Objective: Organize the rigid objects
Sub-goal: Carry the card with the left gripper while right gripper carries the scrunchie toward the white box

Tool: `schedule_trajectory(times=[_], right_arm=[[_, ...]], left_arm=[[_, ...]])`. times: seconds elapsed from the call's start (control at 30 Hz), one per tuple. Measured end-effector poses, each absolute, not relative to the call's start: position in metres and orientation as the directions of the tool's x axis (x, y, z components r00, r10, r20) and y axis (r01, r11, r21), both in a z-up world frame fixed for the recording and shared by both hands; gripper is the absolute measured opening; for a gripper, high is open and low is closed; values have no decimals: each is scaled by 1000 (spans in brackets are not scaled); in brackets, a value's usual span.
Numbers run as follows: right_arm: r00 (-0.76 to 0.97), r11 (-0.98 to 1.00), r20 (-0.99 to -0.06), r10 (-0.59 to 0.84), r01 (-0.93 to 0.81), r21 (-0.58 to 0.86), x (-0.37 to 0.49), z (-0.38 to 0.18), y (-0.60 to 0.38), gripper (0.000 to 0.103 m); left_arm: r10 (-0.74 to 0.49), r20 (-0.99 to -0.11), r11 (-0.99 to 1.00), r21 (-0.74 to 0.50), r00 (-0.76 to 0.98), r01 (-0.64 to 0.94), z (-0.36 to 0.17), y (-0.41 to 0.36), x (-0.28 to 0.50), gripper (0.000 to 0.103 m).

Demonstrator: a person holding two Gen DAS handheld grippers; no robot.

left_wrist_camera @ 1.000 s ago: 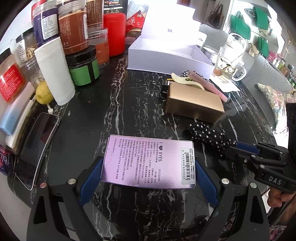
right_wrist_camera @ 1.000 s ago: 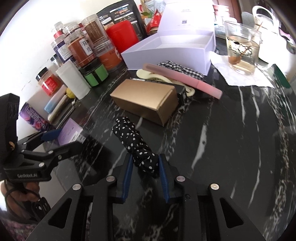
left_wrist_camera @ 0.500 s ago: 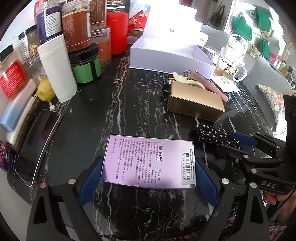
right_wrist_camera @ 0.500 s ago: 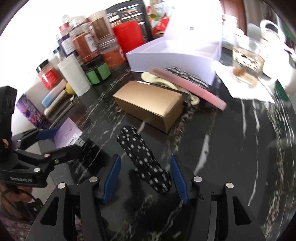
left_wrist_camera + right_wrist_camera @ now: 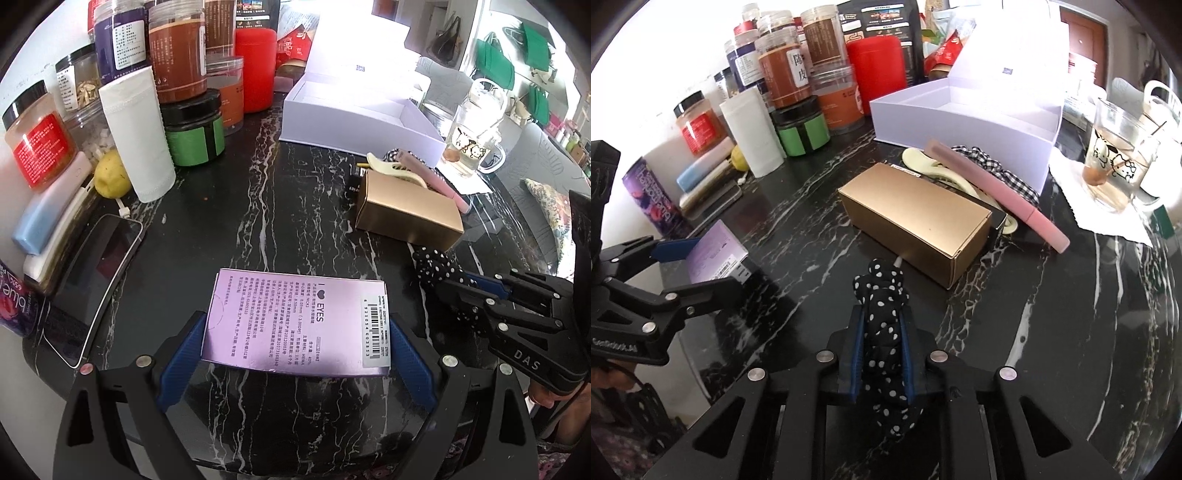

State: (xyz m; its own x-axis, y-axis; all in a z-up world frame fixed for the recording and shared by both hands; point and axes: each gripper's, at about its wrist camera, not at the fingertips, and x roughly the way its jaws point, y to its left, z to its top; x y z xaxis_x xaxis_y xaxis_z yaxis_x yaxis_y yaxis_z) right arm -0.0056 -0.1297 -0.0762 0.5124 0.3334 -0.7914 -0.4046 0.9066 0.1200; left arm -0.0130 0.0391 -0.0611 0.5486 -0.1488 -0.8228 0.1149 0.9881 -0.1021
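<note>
The right gripper (image 5: 882, 334) now squeezes the black dotted scrunchie (image 5: 882, 295) tight; half a second ago its blue pads stood wide apart around it. The scrunchie sits bunched up near the gold box (image 5: 916, 225) on the black marble table (image 5: 1052, 332). The left gripper (image 5: 295, 350) keeps holding the purple box (image 5: 295, 325) between wide pads, just as before.
</note>
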Motion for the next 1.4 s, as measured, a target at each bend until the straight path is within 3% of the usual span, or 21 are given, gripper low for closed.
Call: schedule_trajectory(times=[0.7,1.4], right_arm=[[588,903,-716,376,-407,140,-14,-19,-152,17],[646,909,-668,369,-402,113,45,14,-169,17]], left_arm=[[-167,-752,982,-73,638,172,-17,16,5,95],[-159,-694,981,-31,703,191,22,-10,73,95]])
